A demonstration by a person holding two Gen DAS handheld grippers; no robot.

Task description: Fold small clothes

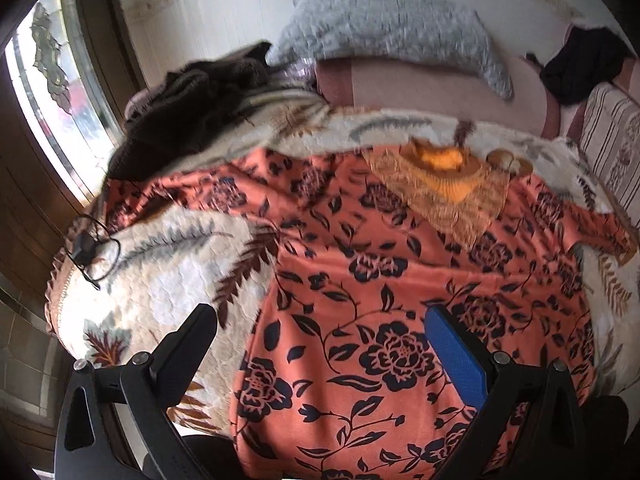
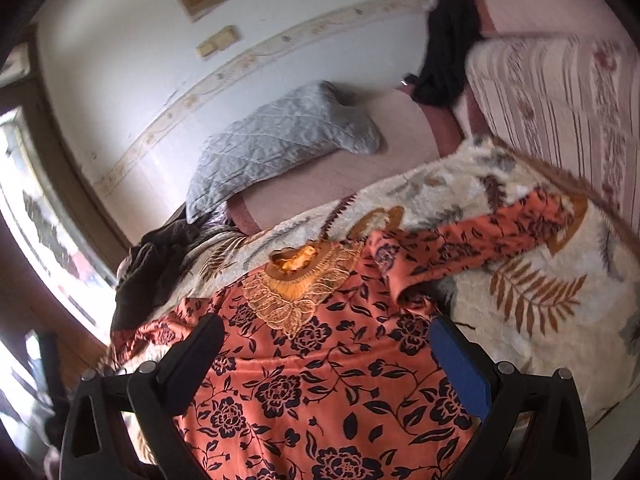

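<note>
An orange garment with a black flower print (image 1: 360, 300) lies spread flat on a cream leaf-patterned blanket (image 1: 160, 280). Its gold embroidered neckline (image 1: 444, 188) points to the far side. In the right wrist view the garment (image 2: 320, 380) has its right sleeve (image 2: 480, 240) stretched out to the right. My left gripper (image 1: 320, 320) is open and hovers above the garment's lower left part. My right gripper (image 2: 326, 328) is open above the garment's body, just below the neckline (image 2: 296, 292). Neither holds anything.
A dark brown garment (image 1: 192, 108) is heaped at the blanket's far left. A grey quilted pillow (image 1: 384, 32) and a black cloth (image 1: 580, 64) lie at the back. Eyeglasses (image 1: 90, 248) rest on the blanket's left edge. A window (image 1: 52, 92) is on the left.
</note>
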